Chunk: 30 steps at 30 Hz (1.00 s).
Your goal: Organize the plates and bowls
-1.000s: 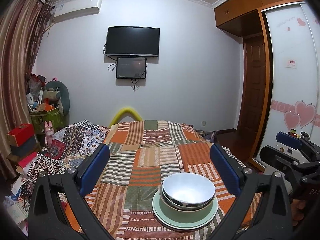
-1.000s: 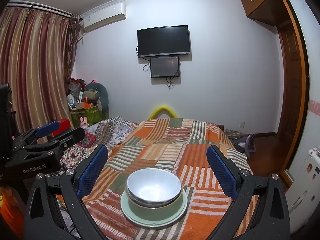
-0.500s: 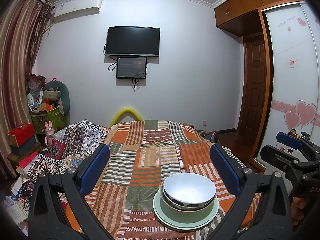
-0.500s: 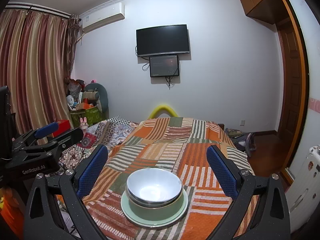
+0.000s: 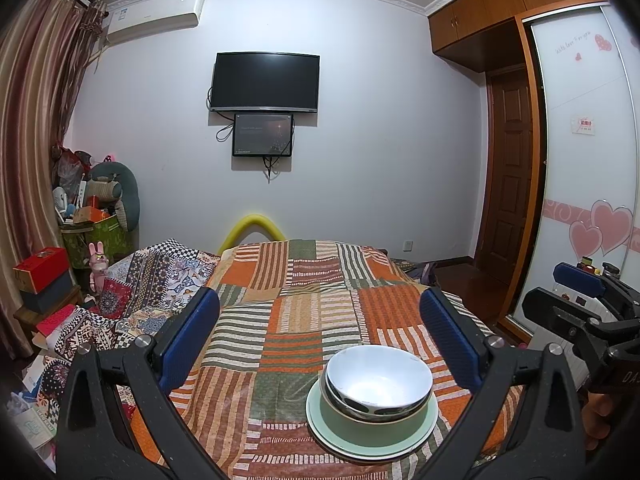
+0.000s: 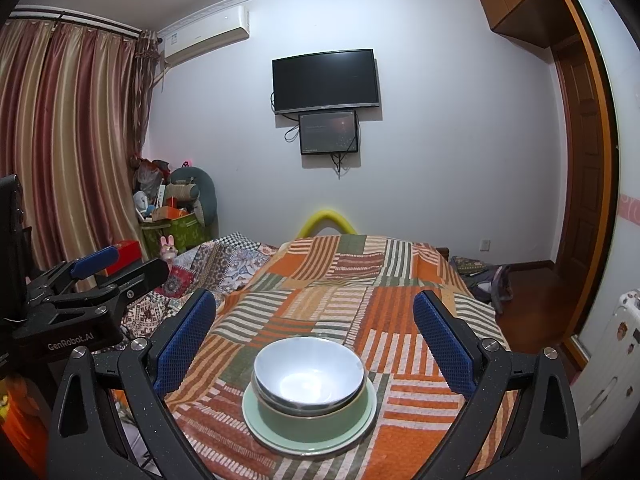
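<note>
Stacked bowls on a green plate, both grippers spread and empty.
Left wrist view: the left gripper [image 5: 320,340] stood released, the bowl stack [image 5: 378,384] lying lower right between its fingers on the patchwork bedspread [image 5: 304,304]. Right wrist view: the right gripper [image 6: 314,340] gaped wide above the stack [image 6: 309,376], centred on the plate [image 6: 260,420].

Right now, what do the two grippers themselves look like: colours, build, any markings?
Both match. The left gripper and the right gripper each have two speckled black plastic fingers with triangular cut-outs, silver bolt heads, and textured blue pads on the inner faces. White lettering reading GenRobot.AI marks the side of the left gripper's body, as the right wrist view shows. No cables or sleeves show.
</note>
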{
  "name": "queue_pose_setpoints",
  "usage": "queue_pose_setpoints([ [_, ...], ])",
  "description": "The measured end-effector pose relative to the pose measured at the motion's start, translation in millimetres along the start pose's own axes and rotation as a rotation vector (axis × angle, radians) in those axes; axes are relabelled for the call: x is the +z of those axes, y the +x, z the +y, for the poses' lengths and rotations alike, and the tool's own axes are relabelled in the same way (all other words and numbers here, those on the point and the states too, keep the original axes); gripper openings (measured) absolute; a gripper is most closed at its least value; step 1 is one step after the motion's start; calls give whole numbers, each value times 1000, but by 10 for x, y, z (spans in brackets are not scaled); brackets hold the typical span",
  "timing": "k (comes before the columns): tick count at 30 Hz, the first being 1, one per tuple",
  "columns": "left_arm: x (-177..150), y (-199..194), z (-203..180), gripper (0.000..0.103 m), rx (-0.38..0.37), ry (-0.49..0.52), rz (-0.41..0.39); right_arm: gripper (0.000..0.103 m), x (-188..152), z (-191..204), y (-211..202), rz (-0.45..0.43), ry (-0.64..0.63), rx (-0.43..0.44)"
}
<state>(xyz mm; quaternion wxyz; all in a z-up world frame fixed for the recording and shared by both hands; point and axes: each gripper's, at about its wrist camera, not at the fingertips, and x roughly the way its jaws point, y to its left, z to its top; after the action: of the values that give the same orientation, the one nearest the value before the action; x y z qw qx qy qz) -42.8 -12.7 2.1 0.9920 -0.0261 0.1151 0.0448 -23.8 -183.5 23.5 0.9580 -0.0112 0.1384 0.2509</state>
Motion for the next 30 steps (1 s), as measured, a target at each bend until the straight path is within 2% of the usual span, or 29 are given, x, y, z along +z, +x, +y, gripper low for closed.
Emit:
queue_pose_setpoints([
  [30, -15, 39, -1, 102, -13, 6, 7, 103, 24, 45, 6, 3, 7, -2],
])
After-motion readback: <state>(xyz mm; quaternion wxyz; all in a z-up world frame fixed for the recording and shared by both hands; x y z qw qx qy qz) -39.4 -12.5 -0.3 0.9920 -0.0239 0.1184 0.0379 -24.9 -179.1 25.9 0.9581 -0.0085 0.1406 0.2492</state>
